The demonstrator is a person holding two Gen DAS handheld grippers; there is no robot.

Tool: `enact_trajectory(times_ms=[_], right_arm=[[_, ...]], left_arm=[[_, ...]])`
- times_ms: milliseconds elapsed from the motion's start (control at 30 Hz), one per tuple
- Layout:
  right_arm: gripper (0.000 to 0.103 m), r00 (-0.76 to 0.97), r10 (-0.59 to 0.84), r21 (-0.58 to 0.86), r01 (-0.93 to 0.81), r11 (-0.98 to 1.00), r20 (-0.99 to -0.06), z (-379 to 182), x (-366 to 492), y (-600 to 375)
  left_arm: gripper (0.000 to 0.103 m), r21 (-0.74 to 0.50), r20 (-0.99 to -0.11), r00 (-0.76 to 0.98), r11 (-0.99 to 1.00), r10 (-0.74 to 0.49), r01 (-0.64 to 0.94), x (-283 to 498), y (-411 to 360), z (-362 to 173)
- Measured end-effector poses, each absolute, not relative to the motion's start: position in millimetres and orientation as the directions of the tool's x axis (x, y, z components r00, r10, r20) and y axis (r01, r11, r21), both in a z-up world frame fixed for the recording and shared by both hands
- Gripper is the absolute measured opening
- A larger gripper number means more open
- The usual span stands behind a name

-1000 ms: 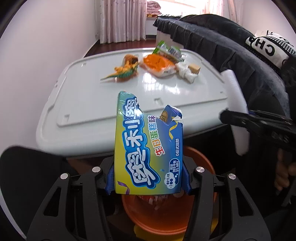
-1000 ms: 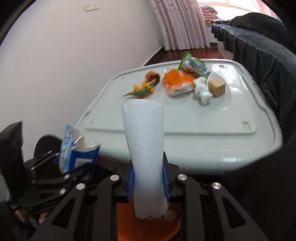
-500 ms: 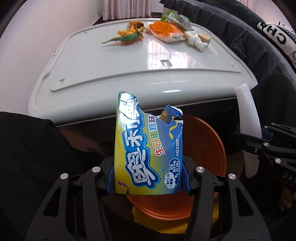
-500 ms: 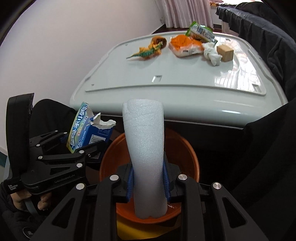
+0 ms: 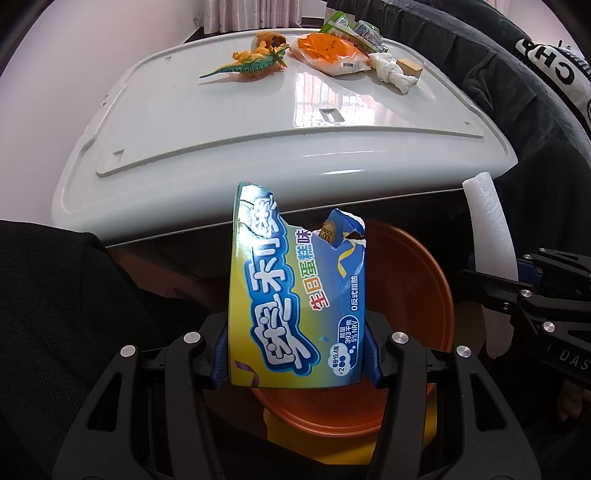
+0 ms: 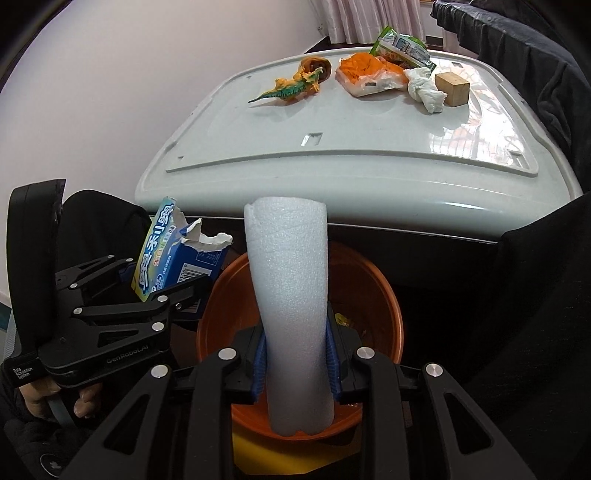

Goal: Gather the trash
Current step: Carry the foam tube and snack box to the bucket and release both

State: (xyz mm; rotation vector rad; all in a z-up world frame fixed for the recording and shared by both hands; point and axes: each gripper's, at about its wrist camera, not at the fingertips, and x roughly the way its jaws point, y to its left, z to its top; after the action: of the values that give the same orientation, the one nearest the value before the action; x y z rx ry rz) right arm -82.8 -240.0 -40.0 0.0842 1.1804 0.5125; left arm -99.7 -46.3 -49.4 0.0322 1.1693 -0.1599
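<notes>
The left gripper (image 5: 297,360) is squeezed tight on a torn blue snack box (image 5: 295,295), which stands up in the middle of the left wrist picture. Right under and behind the box is an orange bucket (image 5: 417,280), low in the picture. The right gripper (image 6: 297,363) is squeezed tight on a white foam tube (image 6: 291,295), which stands up in the middle of the right wrist picture, also right over the orange bucket (image 6: 373,291). In that picture the left gripper (image 6: 155,280) and its snack box (image 6: 173,251) show at the middle left, beside the bucket's rim. In the left wrist picture the foam tube (image 5: 489,229) shows at the right edge. A white table (image 5: 221,122) fills the top half of both pictures. At its far end, near the top of the pictures, lie a toy dinosaur (image 5: 255,64), an orange bag (image 5: 328,53), a green wrapper (image 5: 351,27), a crumpled white tissue (image 5: 391,72) and a small wooden block (image 6: 452,88). The tissue lies between the orange bag and the block. These things are well apart from the bucket. Dark cloth (image 6: 535,314) hangs at the right side.
</notes>
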Motion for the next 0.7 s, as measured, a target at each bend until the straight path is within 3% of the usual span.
enact_trajectory(times_ms=[333,400,467,600,700], right_arm=[[0.028,0.274,0.426,0.331,-0.333,0.883,-0.862,-42,-82,-240],[0.032,0.275,0.422,0.327,-0.331,0.885,-0.864,-42,-82,-239],[0.051,0.289,0.417,0.322,-0.324,0.890,-0.861,-40,-83,-241],[0.052,0.320,0.420,0.326,-0.308,0.894,-0.849,-35,-85,-247],[0.052,0.324,0.422,0.334,-0.293,0.896,-0.847,-35,-84,-250]], left_arm=[[0.053,-0.059,-0.924,0.367,0.988,-0.108,0.141,-98,-46,-51],[0.056,-0.058,-0.926,0.361,0.988,-0.108,0.146,-97,-48,-52],[0.062,-0.040,-0.930,0.356,0.989,-0.090,0.145,-97,-50,-53],[0.069,-0.043,-0.931,0.354,0.990,-0.088,0.133,-96,-47,-53],[0.069,-0.051,-0.932,0.351,0.991,-0.091,0.120,-96,-44,-53]])
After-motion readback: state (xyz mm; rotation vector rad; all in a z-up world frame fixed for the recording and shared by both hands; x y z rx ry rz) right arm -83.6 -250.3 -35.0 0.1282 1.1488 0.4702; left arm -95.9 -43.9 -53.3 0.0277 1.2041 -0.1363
